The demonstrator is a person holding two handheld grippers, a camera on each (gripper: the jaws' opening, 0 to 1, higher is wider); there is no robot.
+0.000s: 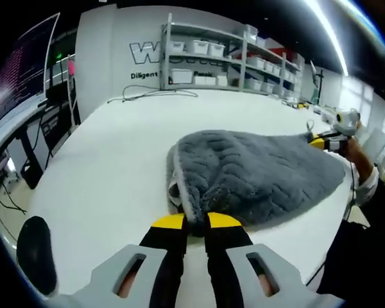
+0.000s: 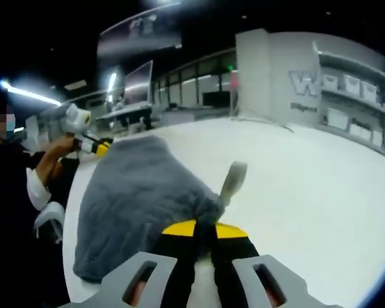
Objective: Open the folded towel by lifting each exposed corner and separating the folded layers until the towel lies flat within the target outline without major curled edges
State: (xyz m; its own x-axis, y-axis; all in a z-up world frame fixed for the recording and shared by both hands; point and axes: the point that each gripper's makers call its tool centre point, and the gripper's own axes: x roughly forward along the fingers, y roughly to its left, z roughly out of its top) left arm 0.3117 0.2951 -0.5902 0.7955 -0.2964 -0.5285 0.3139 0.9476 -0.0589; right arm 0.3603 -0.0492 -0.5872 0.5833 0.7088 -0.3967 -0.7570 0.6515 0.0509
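Note:
A grey plush towel (image 1: 256, 170) lies bunched on the white table (image 1: 115, 173), its near edge lifted and folded. In the left gripper view, my left gripper (image 1: 196, 222) is shut on the towel's near corner, its yellow tips pinched together. At the far right corner a hand holds my right gripper (image 1: 326, 142) against the towel. In the right gripper view, the right gripper (image 2: 203, 228) is shut on a corner of the towel (image 2: 138, 192), and a pale hem strip (image 2: 233, 179) sticks up beside it. The left gripper (image 2: 96, 147) holds the far corner.
Shelves with white bins (image 1: 205, 54) stand beyond the table's far edge. A cable (image 1: 154, 94) lies near the far edge. A monitor (image 1: 22, 67) stands at the left, and a dark round object (image 1: 35, 253) sits at the near left. White table surface (image 2: 308, 186) extends right of the towel.

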